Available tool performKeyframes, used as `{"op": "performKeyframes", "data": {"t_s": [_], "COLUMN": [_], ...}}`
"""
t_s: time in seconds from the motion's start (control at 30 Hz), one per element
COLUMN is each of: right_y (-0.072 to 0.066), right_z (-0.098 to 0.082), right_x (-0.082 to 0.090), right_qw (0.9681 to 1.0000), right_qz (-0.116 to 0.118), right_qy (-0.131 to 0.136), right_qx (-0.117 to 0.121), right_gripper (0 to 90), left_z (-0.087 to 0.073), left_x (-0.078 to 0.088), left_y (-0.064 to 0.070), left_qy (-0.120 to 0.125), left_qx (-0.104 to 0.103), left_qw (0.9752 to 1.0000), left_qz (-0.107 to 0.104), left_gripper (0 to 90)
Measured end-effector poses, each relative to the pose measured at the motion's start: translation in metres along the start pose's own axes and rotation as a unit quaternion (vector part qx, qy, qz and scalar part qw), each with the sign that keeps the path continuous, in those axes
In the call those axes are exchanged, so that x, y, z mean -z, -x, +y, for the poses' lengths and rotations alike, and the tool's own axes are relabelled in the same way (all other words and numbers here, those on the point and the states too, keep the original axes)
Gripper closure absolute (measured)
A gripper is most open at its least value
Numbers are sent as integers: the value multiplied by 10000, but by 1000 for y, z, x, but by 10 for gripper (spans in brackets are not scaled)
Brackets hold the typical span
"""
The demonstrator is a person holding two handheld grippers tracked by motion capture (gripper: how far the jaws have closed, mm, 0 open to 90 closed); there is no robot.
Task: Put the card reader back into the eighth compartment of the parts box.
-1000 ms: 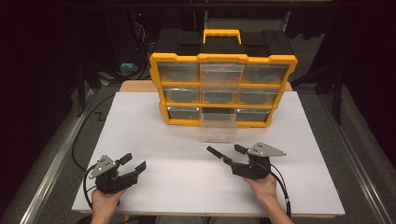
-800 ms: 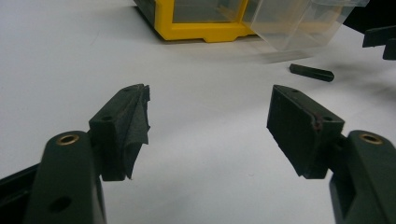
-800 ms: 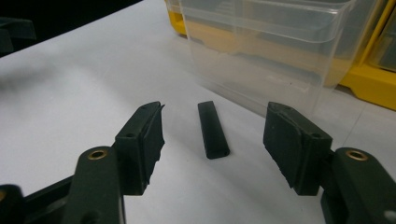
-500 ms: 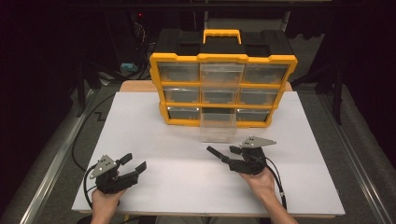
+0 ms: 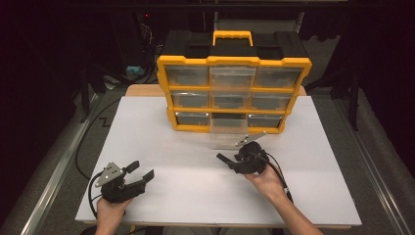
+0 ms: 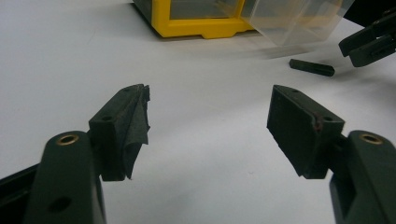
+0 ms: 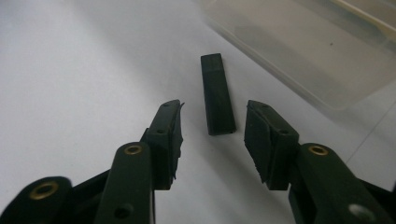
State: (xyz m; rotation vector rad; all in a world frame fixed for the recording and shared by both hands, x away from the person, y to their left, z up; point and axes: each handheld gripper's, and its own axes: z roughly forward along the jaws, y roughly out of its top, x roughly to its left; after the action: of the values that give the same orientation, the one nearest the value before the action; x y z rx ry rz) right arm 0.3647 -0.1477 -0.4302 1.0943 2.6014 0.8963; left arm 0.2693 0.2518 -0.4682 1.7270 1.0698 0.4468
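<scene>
The right gripper (image 7: 212,140) has its jaws partly open and they have just been closing; nothing is held yet, because the small black bar (image 7: 217,93) lies on the white table (image 5: 161,147) just ahead of the fingertips, with only its near end reaching between them, and the pads do not touch it. The bar is long and thin, and its long axis runs almost straight away from this gripper, in line with the jaws, with the far end leaning a little to the gripper's left. The danger, I think, is that the jaws close too early and catch only the near end: then the bar could turn in the pads, slip out, or be pushed forward along the table. It lies flat and low, so the tips must come close to the table, and one tip could scrape the surface or press on top of the bar instead of its side. The clear plastic drawer (image 7: 317,51) stands just beyond and to the right of the bar, pulled out from the yellow organizer (image 5: 234,93), so a push forward could drive the bar against its wall. The left gripper (image 6: 210,121) is wide open and empty, well apart from the bar.
</scene>
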Motion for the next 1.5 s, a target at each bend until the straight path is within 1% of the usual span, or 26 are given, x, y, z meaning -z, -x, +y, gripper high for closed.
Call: {"op": "performKeyframes", "data": {"t_s": [0.03,0.07,0.13,0.17,0.2,0.23,0.27,0.3,0.33,0.43,0.47,0.5,0.53,0.7,0.77,0.83,0.9,1.1,1.2,1.33,1.37,1.5], "right_y": [-1,0,-1,-1,-1,-2,-1,-1,-2,-3,-3,-3,-4,-3,-3,-3,-2,-2,-2,-4,-5,-5], "right_z": [3,5,9,9,13,15,17,17,20,23,25,25,27,29,29,30,30,30,30,29,29,29], "right_x": [-1,-3,-5,-5,-8,-9,-11,-11,-15,-17,-19,-19,-22,-27,-29,-30,-31,-36,-36,-36,-35,-35], "right_qw": [10000,9999,9997,9997,9994,9992,9990,9990,9984,9979,9973,9973,9968,9956,9953,9952,9949,9937,9936,9928,9925,9924], "right_qz": [-18,-36,-18,-18,-30,-46,-63,-63,-90,-122,-135,-135,-160,-184,-191,-180,-215,-255,-268,-326,-362,-323], "right_qy": [-75,-123,-243,-243,-339,-393,-433,-433,-542,-601,-676,-676,-746,-892,-938,-947,-965,-1074,-1073,-1087,-1109,-1105], "right_qx": [-13,31,12,12,57,45,129,129,141,199,245,245,227,212,177,172,193,171,223,376,367,438], "right_gripper": [581,585,596,596,606,612,619,619,629,634,638,638,641,651,656,659,661,704,723,729,730,731], "left_z": [0,0,0,0,0,0,0,0,0,0,0,0,0,0,1,1,1,1,0,0,0,1], "left_x": [0,0,0,0,0,0,0,-1,-1,-1,-1,-1,-1,-2,-2,-2,-2,-2,-2,-3,-3,-3], "left_y": [0,0,0,0,0,-1,-1,-1,-1,-1,-1,-1,0,0,0,0,0,0,0,0,0,0], "left_qy": [-13,-22,-30,-30,-36,-37,-37,-37,-43,-43,-44,-44,-50,-49,-53,-56,-55,-66,-73,-72,-72,-78], "left_qx": [-3,-6,-8,-8,-17,-15,-15,-17,-23,-25,-34,-34,-40,-59,-65,-63,-64,-69,-73,-66,-66,-73], "left_qw": [10000,10000,10000,10000,10000,10000,10000,10000,10000,10000,10000,10000,10000,10000,9999,9999,9999,9999,9999,9999,9999,9999], "left_qz": [2,-1,-6,-6,-6,-9,-9,-12,-16,-22,-28,-28,-36,-58,-61,-59,-59,-68,-63,-68,-68,-65], "left_gripper": [301,301,301,301,300,300,300,300,300,300,300,300,300,300,300,300,300,300,300,300,300,300]}}
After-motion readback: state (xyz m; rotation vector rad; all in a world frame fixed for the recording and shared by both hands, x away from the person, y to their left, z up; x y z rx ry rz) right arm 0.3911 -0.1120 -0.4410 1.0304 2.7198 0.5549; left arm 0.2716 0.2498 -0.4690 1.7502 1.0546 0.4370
